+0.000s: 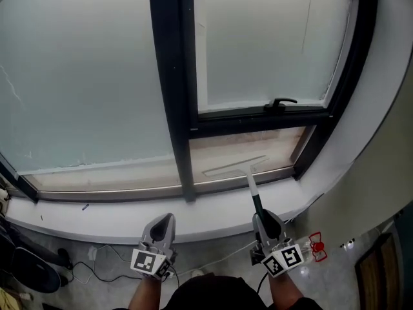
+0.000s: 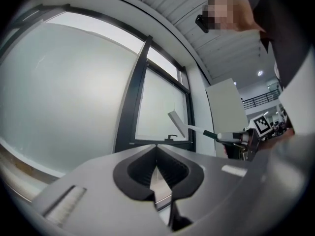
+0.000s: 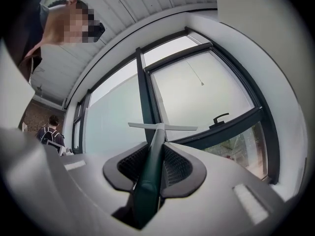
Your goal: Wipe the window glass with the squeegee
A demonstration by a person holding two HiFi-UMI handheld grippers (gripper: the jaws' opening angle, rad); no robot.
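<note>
Here, we hold the right hand-held gripper [image 1: 266, 227] clamped on the dark handle of the squeegee [image 1: 250, 185]. Its pale blade lies across the small lower pane [image 1: 226, 148] at the right, just above the sill [image 1: 97, 215]. Our left hand-held gripper [image 1: 164, 226] hovers over the sill, jaws drawn together on nothing, well left of the squeegee.

squeegee [image 1: 249, 181]: white, dark-green grip | window frame [image 1: 169, 82]: black | sill [image 1: 97, 217]: white (marker cubes [image 1: 284, 259] black-and-white squares)
</note>
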